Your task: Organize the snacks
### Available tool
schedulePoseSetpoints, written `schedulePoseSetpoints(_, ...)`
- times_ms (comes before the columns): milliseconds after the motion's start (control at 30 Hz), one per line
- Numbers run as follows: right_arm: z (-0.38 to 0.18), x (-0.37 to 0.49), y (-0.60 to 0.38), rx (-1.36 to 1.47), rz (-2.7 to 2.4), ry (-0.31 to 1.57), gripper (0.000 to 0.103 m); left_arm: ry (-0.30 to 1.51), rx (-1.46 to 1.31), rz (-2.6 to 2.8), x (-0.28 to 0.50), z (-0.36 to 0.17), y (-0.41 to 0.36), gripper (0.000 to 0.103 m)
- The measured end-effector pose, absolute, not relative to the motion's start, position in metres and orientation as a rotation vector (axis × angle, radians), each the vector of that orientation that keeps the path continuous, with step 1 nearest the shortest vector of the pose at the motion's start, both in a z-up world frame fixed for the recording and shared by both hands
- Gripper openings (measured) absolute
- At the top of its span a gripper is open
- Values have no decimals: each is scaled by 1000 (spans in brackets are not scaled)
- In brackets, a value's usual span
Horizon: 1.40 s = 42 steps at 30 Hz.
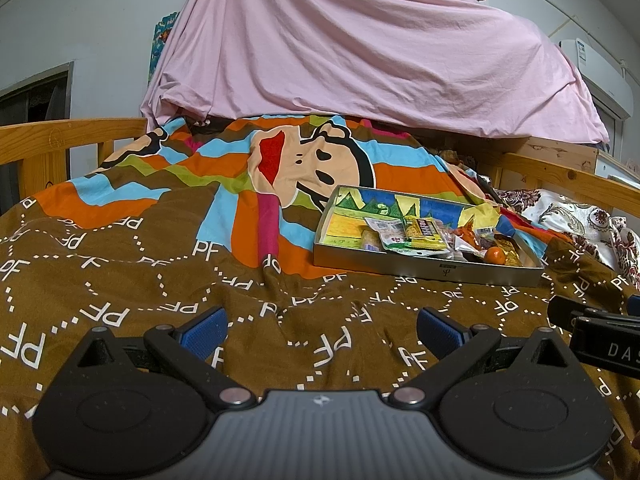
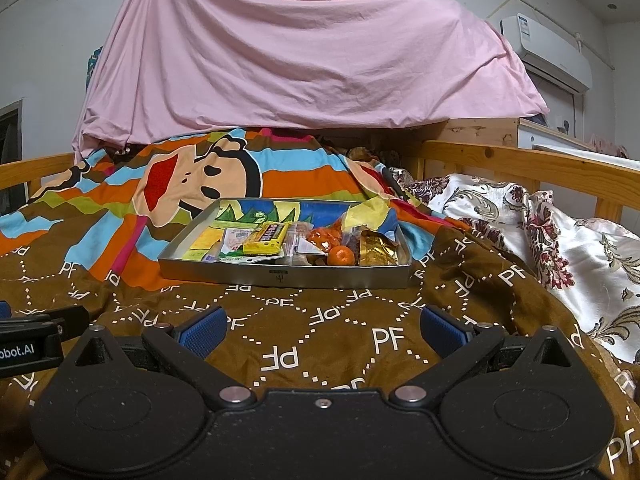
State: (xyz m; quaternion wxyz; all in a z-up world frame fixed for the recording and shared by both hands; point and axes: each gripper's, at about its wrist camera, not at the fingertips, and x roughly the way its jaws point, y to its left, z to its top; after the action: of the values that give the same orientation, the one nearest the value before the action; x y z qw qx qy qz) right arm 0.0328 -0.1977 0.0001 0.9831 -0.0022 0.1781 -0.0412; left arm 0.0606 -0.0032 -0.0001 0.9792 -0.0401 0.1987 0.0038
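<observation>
Ahead, metal tray (image 2: 224, 273) heaped with snacks (image 2: 266, 237); left gripper (image 1: 320, 330) and right gripper (image 2: 323, 330) wide open, empty.

White "PF" across the brown quilt (image 2: 320, 320) — "DAS" on the right gripper (image 1: 592, 332)

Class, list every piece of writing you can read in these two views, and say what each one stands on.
"PF": repeated in white across the brown bedspread.
"DAS": on the right tool's black side, cut off at the left view's edge.
"obot.AI": on the left tool's side, cut off at the right view's edge.
Snack wrappers in the metal tray: print too small to read.
Air conditioner sticker: unreadable.
</observation>
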Motion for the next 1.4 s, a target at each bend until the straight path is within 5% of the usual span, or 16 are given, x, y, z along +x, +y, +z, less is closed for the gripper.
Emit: schedulePoseSetpoints(1400, 0, 37, -201, 4, -75, 385, 102, 497, -168, 73, 66, -7, 12, 103)
